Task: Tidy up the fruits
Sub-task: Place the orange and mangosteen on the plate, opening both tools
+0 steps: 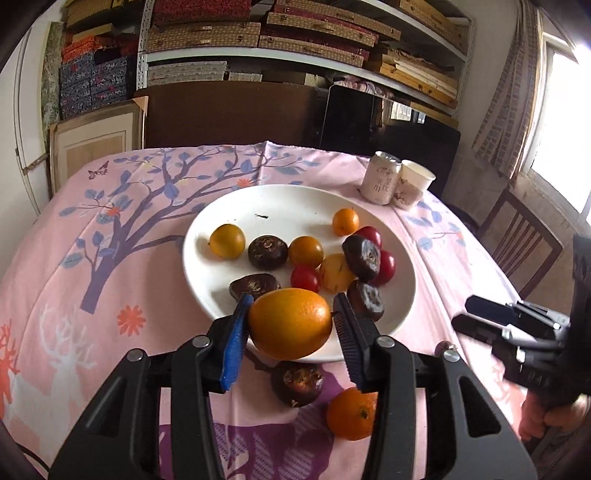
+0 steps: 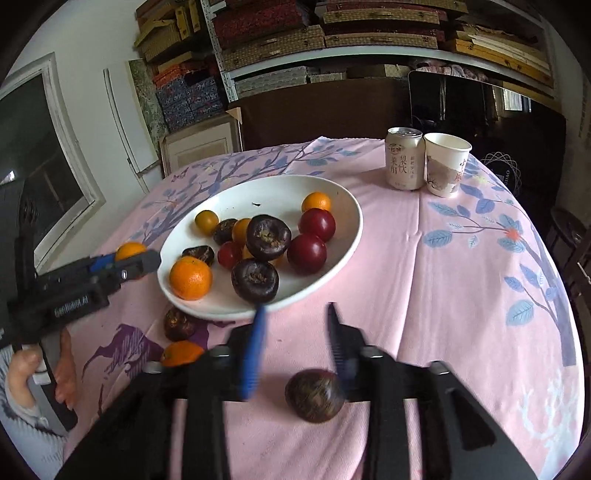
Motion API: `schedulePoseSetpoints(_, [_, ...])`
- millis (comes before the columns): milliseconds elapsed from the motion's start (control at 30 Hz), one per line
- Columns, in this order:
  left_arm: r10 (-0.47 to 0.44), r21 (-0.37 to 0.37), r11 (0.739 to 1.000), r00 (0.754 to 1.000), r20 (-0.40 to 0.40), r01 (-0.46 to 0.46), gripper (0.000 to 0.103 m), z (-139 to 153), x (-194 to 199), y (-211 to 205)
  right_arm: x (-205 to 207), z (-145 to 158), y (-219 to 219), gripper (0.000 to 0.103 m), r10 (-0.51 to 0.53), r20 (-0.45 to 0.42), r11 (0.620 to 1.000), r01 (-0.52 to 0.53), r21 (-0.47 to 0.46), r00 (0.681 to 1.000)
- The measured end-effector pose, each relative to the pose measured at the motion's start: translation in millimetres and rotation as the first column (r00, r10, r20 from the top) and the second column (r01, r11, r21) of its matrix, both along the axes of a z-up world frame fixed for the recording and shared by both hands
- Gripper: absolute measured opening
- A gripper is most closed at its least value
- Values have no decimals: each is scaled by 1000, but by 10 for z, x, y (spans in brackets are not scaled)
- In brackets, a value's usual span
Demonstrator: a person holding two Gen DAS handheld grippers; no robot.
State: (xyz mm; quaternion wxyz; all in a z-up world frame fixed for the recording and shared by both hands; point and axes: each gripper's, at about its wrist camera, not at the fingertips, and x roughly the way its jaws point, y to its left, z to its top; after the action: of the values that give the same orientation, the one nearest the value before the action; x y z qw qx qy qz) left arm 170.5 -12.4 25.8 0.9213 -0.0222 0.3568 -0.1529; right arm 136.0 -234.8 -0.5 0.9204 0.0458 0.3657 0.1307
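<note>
The left gripper (image 1: 291, 325) has its jaws clenched on an orange (image 1: 290, 323), one pad on each side of it, holding it over the near rim of the white plate (image 1: 236, 206). From the right wrist camera that same orange shows only as a sliver past the left gripper's tip, at the left edge of the plate.

The right gripper (image 2: 295, 332) has its jaws released, with nothing between them; no earlier view is given to tell more. They hover over the pink tablecloth (image 2: 424, 277) just near of the plate. A dark round fruit (image 2: 314, 395) lies on the cloth below them, close to the right-hand jaw but not pinched.

On the surface near the plate's near edge lie another dark fruit (image 1: 297, 382) and a small orange (image 1: 351, 413), just beside each other.

In the plate sit several dark brown fruits (image 1: 267, 252), some yellow-orange round ones (image 1: 227, 240), red ones (image 1: 305, 278) and a small orange one (image 1: 345, 221) toward the far right. From the right wrist camera a further orange (image 2: 191, 277) rests at the plate's near left rim, hidden behind the held one in the left wrist view.

At the far right of the surface a drinks can (image 2: 403, 158) and a paper cup (image 2: 445, 164) stand upright, touching or nearly so. A hand (image 2: 22, 369) grips the left gripper's handle at the left edge. Beyond the surface stand shelves (image 1: 295, 33) stacked with boxes.
</note>
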Motion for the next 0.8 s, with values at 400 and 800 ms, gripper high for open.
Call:
schedulePoseSetpoints(400, [-18, -13, 1000, 1000, -16, 17, 44, -129, -78, 58, -123, -508, 108, 43, 8, -87, 992, -19, -122, 996])
schedulePoseSetpoints(800, [53, 49, 997, 999, 2, -53, 81, -117, 574, -19, 551, 116, 501, 65, 53, 90, 996, -60, 73, 994])
